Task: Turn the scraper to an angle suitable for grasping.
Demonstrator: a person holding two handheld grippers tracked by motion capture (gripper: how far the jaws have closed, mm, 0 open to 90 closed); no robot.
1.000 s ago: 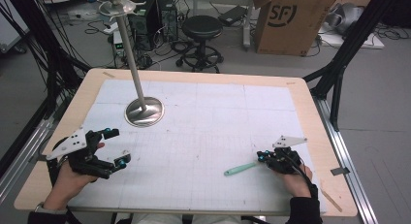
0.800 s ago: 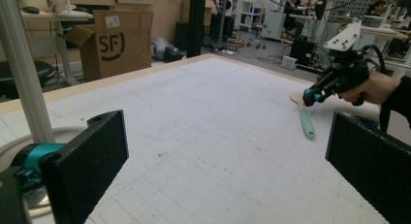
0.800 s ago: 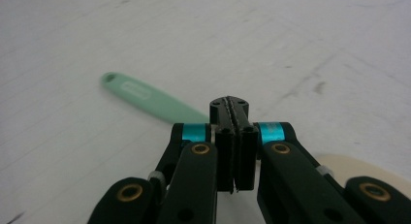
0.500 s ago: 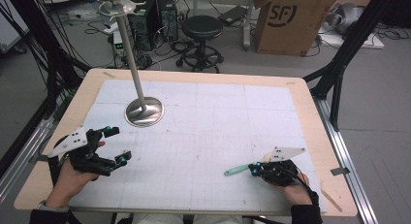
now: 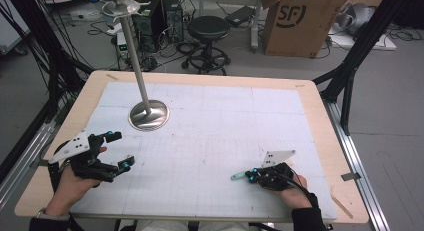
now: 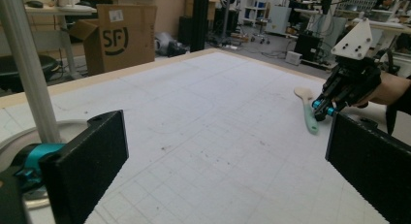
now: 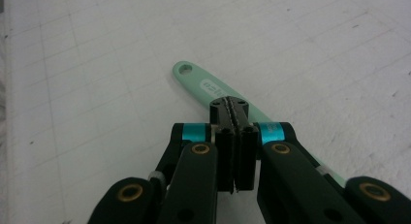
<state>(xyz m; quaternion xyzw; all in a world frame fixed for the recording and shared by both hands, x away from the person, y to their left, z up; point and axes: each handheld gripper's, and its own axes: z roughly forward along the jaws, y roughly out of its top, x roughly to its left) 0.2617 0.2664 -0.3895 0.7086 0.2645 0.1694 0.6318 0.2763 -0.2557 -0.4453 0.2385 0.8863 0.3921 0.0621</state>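
Note:
A spoon with a mint-green handle (image 5: 240,175) lies flat on the white gridded mat at the near right. Its pale head (image 6: 303,92) points away from my left gripper's camera, and the handle end with a hole (image 7: 186,69) lies ahead of my right gripper. My right gripper (image 5: 253,176) is low over the handle, its jaws pressed together with nothing between them (image 7: 234,105); the handle passes underneath. At the near left my left gripper (image 5: 122,149) is held above the mat with its jaws wide apart and empty (image 6: 228,166).
A metal pole on a round base (image 5: 148,115) stands at the far left of the mat, close ahead of my left gripper. The wooden table rim (image 5: 325,121) frames the mat. Beyond the table are a cardboard box (image 5: 295,18) and a stool (image 5: 207,28).
My right gripper has slid a little left and toward the near edge, sinking closer over the green handle. The spoon and the left gripper have stayed where they were.

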